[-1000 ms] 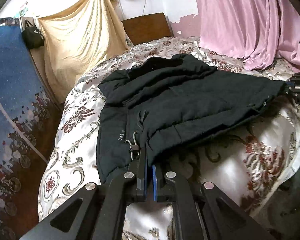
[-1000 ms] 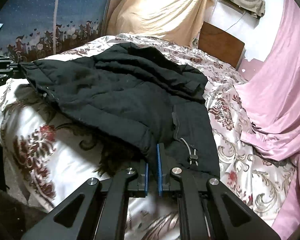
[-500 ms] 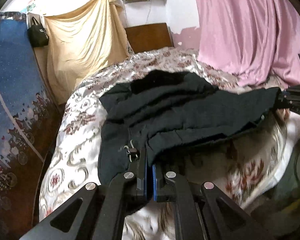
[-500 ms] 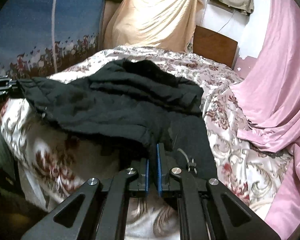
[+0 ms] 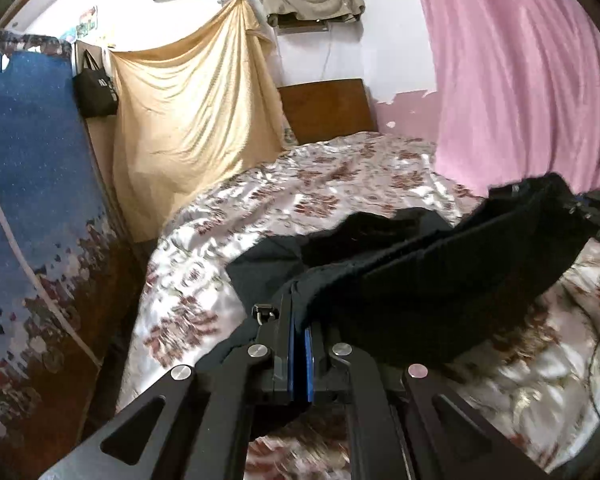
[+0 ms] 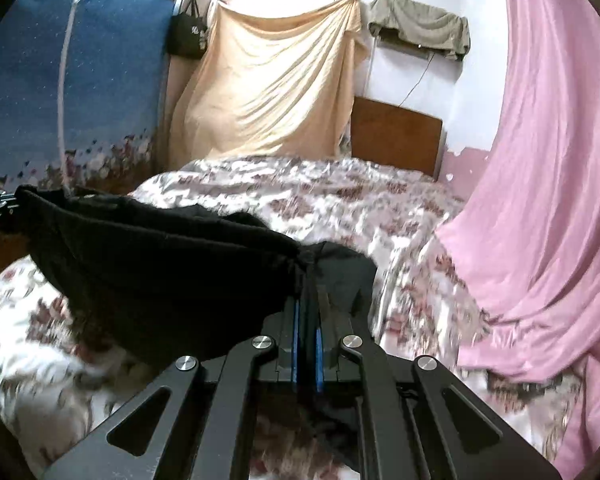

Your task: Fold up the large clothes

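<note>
Bed, floral satin cover [image 5: 340,184]; wooden headboard [image 5: 328,110]; white wall [image 6: 400,76]; hung beige sheet [image 5: 192,120]; pink curtain [image 6: 548,160]; blue patterned fabric [image 5: 32,184]; black bag [image 5: 96,90].

Left tongs [image 5: 298,312], right tongs [image 6: 307,304] clamped

Jacket [image 5: 440,280] hangs stretched between left gripper [image 5: 299,316] and right gripper [image 6: 308,312], above near end of bed [image 5: 320,184]. Headboard [image 5: 328,110] behind bed; curtain [image 6: 540,160] on its right.
</note>
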### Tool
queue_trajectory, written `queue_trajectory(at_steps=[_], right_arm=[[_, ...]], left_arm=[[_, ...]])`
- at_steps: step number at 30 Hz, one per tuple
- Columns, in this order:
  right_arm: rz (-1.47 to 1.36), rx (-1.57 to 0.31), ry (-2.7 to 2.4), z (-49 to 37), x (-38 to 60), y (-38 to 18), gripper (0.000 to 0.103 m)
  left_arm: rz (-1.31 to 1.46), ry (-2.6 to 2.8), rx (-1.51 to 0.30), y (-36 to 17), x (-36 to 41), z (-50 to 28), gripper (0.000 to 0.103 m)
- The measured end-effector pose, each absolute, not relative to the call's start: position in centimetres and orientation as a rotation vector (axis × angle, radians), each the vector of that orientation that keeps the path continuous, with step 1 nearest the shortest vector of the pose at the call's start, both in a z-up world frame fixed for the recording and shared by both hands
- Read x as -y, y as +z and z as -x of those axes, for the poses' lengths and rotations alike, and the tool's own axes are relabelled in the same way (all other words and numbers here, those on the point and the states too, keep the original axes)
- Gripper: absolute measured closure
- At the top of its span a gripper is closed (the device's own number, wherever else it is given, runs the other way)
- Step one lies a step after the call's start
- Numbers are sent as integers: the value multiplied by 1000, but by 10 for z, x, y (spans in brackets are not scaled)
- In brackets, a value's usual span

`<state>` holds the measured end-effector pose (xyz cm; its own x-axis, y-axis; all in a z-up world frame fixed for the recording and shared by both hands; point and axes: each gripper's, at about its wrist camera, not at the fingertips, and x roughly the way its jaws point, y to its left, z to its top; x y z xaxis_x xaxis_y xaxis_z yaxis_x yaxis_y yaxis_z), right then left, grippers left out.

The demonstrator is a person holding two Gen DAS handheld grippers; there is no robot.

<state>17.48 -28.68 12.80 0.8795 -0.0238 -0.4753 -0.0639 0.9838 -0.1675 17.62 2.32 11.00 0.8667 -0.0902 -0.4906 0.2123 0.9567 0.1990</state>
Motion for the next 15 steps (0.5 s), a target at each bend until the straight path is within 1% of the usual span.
queue_trajectory(at_steps=[7, 15], right_arm=[[238, -462, -12, -246, 275, 140, 97], [226, -460, -50, -337, 282, 147, 97]], left_arm=[[-270, -145, -513, 127, -20, -256, 98], [-300, -140, -488, 143, -6, -324, 98]])
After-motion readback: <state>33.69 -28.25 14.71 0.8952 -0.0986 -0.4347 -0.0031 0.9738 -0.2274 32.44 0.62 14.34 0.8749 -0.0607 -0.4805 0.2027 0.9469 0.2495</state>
